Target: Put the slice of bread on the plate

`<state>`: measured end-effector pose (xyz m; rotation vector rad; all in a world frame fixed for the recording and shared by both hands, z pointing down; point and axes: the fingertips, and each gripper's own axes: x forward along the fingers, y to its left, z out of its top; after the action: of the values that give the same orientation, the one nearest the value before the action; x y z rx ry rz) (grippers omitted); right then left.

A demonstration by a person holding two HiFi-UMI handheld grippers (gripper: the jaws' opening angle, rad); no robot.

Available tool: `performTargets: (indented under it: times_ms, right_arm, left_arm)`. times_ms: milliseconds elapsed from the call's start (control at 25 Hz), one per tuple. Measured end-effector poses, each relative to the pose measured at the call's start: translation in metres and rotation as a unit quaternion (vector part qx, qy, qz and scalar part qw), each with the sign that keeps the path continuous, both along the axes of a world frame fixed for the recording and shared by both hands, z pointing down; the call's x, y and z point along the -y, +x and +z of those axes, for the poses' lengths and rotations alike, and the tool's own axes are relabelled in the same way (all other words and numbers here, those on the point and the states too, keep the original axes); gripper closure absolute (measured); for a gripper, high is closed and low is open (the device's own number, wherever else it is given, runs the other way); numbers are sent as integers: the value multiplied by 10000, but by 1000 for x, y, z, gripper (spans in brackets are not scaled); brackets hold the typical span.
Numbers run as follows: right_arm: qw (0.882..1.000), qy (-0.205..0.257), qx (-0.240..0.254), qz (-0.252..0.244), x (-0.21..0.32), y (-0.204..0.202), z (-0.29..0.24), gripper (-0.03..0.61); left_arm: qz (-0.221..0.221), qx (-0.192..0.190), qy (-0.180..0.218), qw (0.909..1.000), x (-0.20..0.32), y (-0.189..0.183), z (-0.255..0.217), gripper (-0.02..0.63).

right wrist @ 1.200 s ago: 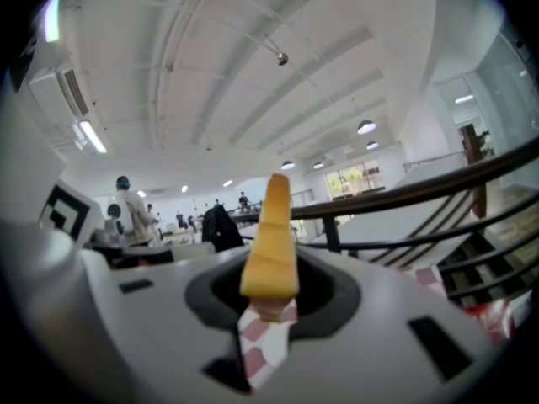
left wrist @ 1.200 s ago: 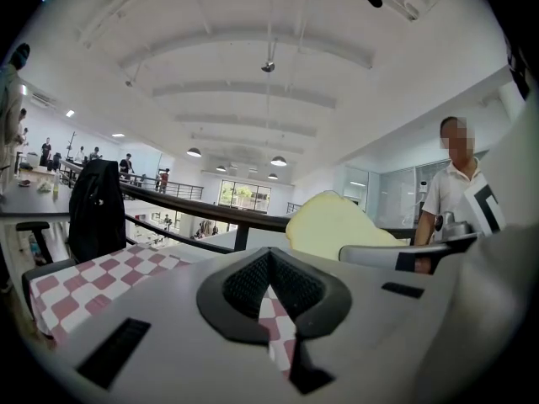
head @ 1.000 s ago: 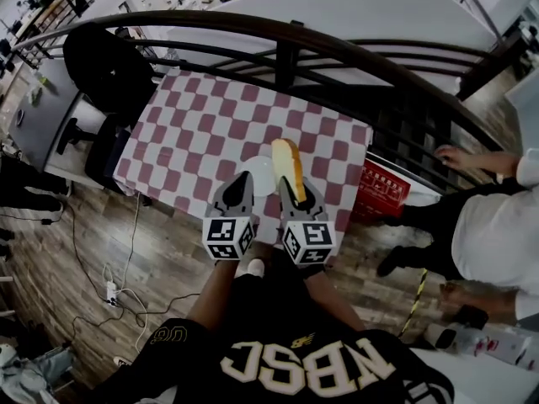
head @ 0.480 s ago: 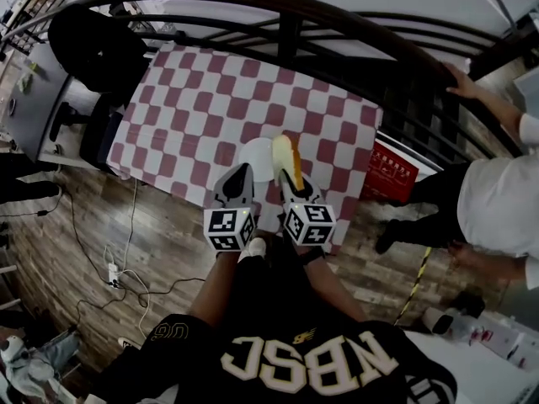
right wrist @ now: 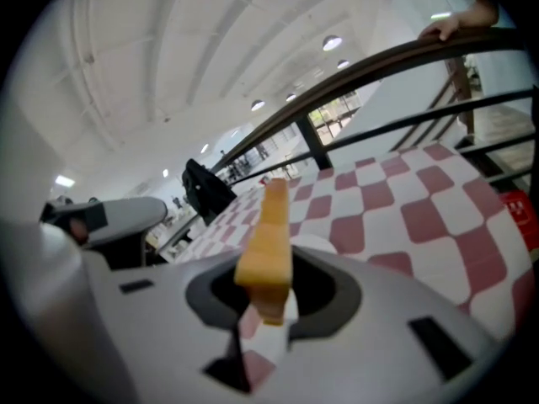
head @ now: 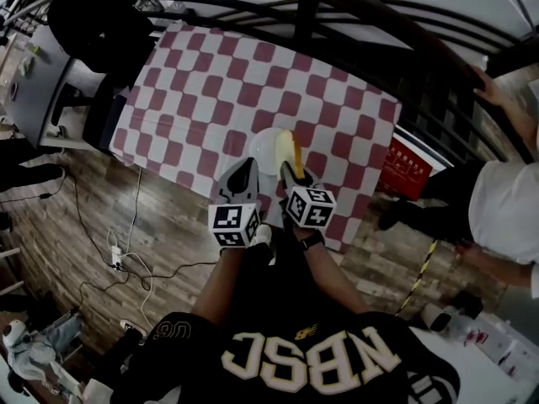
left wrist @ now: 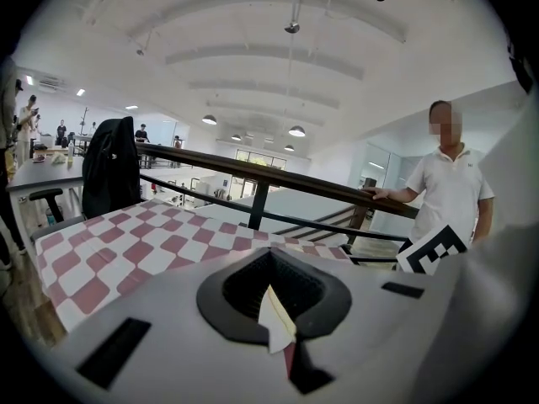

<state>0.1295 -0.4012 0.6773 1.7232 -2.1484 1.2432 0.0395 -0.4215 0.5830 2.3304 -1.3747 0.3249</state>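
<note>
Descent leaves the right gripper point(head: 290, 172), fingers pinching the upright yellow-crusted slice of bread point(head: 286, 146), over the 3 o'clock rim of the round white plate point(head: 263, 148) on the red-checked counter point(head: 210, 82), so release looks close; the left gripper point(head: 246, 165), fingers pressed together empty, sits lower too at the plate's 7 o'clock.

Both forearms reach up-frame from the torso at lower centre of the head view, the grippers side by side. Left gripper point(head: 243, 171) is centre-left, pitched downward, jaws drawn together with nothing between them. Right gripper point(head: 290, 173) sits just beside it, also tilted down, jaws clamped on the slice of bread point(right wrist: 268, 225), held edge-up.
</note>
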Motion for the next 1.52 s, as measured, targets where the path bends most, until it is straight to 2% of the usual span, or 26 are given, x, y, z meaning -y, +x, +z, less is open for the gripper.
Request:
performTargets:
  times_ms: [640, 880, 1160, 1360, 1520]
  right_arm:
    - [9990, -338, 255, -121, 27, -38, 53, 485]
    - [9965, -550, 629, -42, 36, -49, 67, 485]
    - [9972, -688, 273, 61, 32, -46, 72, 483]
    - [9959, -603, -546, -384, 35, -47, 70, 463]
    - [9939, -684, -836, -233, 34, -37, 74, 425]
  left_arm:
    - [-111, 90, -194, 9997, 10, -9, 27, 597]
    - [-196, 100, -236, 9995, 6, -18, 30, 597]
    - [-269, 75, -225, 9994, 5, -26, 28, 597]
    - [-273, 18, -176, 9995, 3, -28, 25, 597]
    - [-254, 7, -180, 9995, -1, -29, 26, 597]
